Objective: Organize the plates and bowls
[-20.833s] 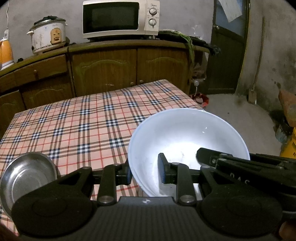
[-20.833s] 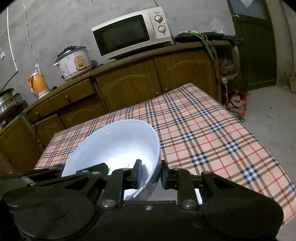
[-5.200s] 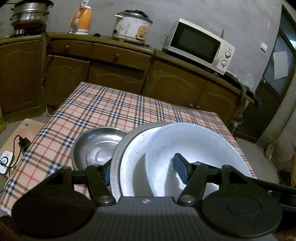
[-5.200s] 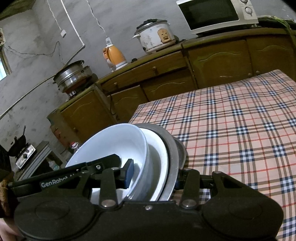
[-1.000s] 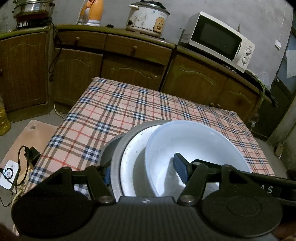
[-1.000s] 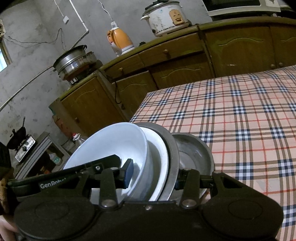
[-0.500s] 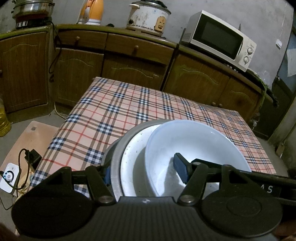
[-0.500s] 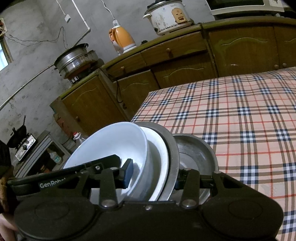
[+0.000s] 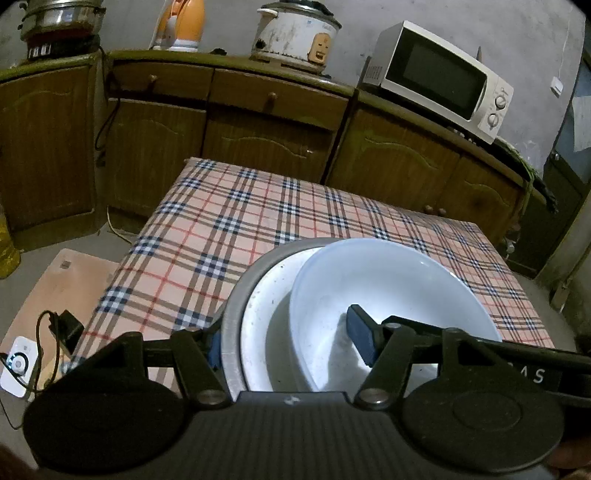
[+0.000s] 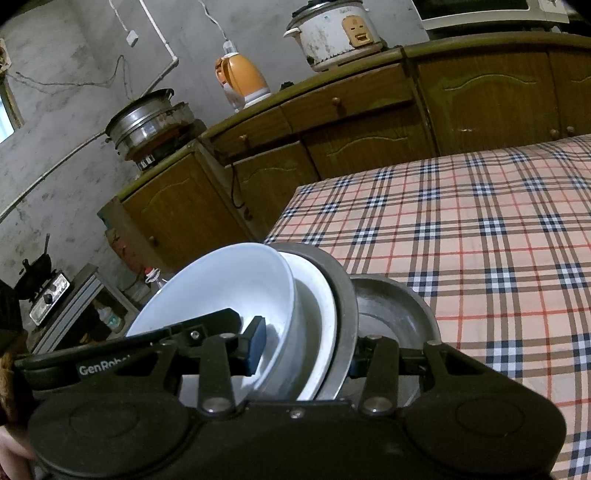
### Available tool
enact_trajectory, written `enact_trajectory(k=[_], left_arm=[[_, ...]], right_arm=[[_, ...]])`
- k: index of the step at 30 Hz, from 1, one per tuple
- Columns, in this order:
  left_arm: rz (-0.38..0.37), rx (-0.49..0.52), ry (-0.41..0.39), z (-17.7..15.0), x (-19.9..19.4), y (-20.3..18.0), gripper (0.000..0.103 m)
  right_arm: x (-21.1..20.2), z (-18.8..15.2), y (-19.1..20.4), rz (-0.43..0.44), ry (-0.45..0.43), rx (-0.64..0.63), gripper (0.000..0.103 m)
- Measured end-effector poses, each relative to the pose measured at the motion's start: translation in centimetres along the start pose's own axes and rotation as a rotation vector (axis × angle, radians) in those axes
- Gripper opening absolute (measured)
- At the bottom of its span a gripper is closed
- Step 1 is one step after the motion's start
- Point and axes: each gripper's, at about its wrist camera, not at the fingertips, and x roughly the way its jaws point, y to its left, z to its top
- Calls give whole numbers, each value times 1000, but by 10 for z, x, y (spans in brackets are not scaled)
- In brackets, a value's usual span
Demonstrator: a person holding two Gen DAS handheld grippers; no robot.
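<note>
My left fingers (image 9: 288,341) were clamped across one side of the stack: the outer pad sat against the outside of the steel basin (image 9: 231,317), the inner pad lay inside the white bowl (image 9: 388,280). My right fingers (image 10: 306,350) gripped the opposite side the same way, one pad inside the bowl (image 10: 236,284) and the other behind the basin's rim (image 10: 341,314). Both pairs stood fairly wide, closed on the stacked rims.

The bowl sat nested in a white plate (image 9: 262,314), and the plate sat inside the basin, three deep. In the right view the stack (image 10: 317,302) looked tilted, its far edge over a small steel dish (image 10: 391,306) that lay on the table (image 10: 498,229) just behind it; I could not tell whether they touched. The bowl held nothing I could make out but faint specks.

The stack was at the near edge of the table (image 9: 258,214), which wore a checked cloth. Beyond it ran brown cabinets (image 9: 258,118) carrying a microwave (image 9: 439,77), a rice cooker (image 9: 295,31), an orange kettle (image 9: 183,24) and a steel pot (image 9: 61,16). On the floor to the left lay a board (image 9: 62,288) with a white plug box (image 9: 18,365) and a cable beside it.
</note>
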Motion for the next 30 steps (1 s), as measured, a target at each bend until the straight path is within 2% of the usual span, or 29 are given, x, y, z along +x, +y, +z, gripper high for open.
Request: enact_trajectory(k=[9,30], left_arm=[[-2,16,6,5,3,0,65],[-1,16,67,-8,24,6,65]], right_arm=[[4,8,0,2,-5,15,51],[21,-8,-20,-8,44,68,51]])
